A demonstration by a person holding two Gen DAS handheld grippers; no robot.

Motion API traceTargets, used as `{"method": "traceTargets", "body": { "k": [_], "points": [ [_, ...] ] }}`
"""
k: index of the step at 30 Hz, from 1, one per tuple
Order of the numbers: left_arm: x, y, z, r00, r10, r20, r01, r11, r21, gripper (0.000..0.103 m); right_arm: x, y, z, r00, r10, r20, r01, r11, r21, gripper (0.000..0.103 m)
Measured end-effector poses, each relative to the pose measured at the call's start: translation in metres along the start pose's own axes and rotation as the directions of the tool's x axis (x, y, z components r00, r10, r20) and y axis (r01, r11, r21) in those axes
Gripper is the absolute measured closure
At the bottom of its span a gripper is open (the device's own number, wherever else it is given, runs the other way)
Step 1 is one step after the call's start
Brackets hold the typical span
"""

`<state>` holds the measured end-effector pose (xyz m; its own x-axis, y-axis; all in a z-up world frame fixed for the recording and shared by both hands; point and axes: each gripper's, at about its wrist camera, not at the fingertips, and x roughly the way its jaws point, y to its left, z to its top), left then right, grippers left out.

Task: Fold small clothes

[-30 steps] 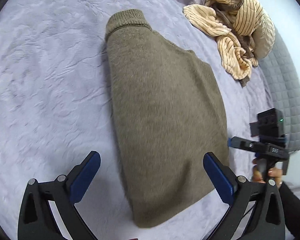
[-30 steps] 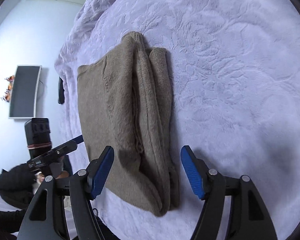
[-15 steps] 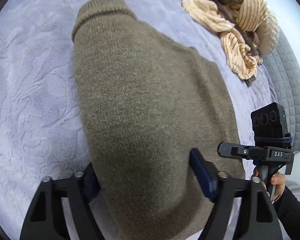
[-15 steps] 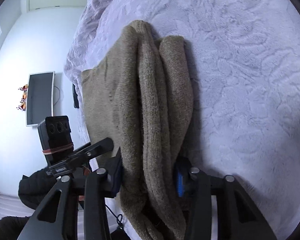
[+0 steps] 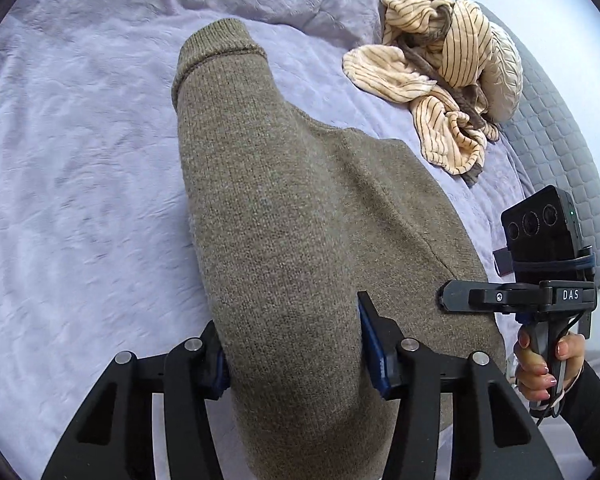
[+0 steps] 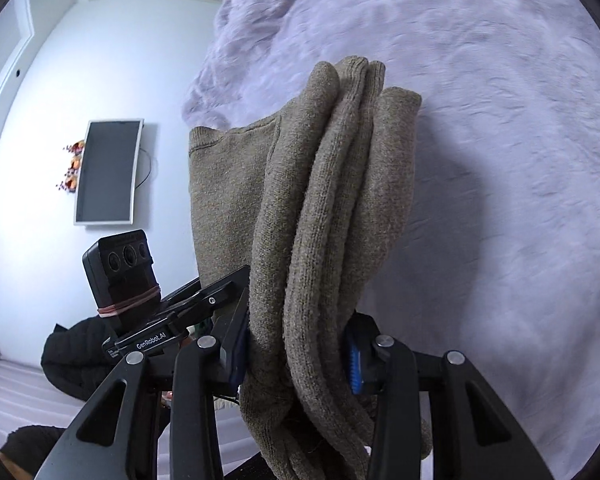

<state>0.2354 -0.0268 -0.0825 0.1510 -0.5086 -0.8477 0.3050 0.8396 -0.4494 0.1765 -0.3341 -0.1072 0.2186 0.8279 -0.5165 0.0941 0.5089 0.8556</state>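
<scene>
Two hand-held grippers, left and right, clamp one sweater.

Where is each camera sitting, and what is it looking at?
Left wrist view: sits on the left claw, looking along its fingers at the olive knit sweater it grips, the lavender bedspread and a striped cream garment; the right hand shows too.
Right wrist view: sits on the right claw, looking along the sweater's bunched folds toward a white wall with a wall-mounted screen; the other handheld gripper is at its left.
Shared: both see the sweater, the bedspread and each other's gripper.
</scene>
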Motion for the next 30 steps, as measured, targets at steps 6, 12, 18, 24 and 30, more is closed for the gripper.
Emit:
{"method": "traceTargets", "body": {
  "k": [6, 12, 18, 24, 30],
  "points": [
    [-0.046, 0.026, -0.038, 0.997, 0.075, 0.021, -0.075, 0.997, 0.020, 0.050, 0.040, 0.039, -0.034, 0.999, 0.032, -0.017, -0.033, 0.998, -0.061, 0.062],
    [-0.028, 0.082, -0.082, 0.988, 0.153, -0.021, -0.154, 0.987, -0.038, 0.049, 0.109, 0.022, -0.060, 0.997, -0.022, -0.069, 0.019, 0.999, -0.047, 0.062],
    [-0.012, 0.124, -0.110, 0.981, 0.190, -0.041, -0.194, 0.973, -0.124, 0.024, 0.149, 0.003, -0.070, 0.965, -0.237, -0.113, 0.224, 0.967, -0.122, 0.056],
    [-0.026, 0.119, -0.115, 0.971, 0.236, -0.031, -0.238, 0.964, -0.118, 0.024, 0.139, 0.011, -0.066, 0.937, -0.335, -0.104, 0.319, 0.937, -0.145, 0.047],
    [-0.044, 0.095, -0.126, 0.937, 0.349, -0.016, -0.349, 0.933, -0.093, 0.024, 0.130, 0.032, -0.073, 0.893, -0.444, -0.074, 0.429, 0.889, -0.162, 0.041]
  ]
}}
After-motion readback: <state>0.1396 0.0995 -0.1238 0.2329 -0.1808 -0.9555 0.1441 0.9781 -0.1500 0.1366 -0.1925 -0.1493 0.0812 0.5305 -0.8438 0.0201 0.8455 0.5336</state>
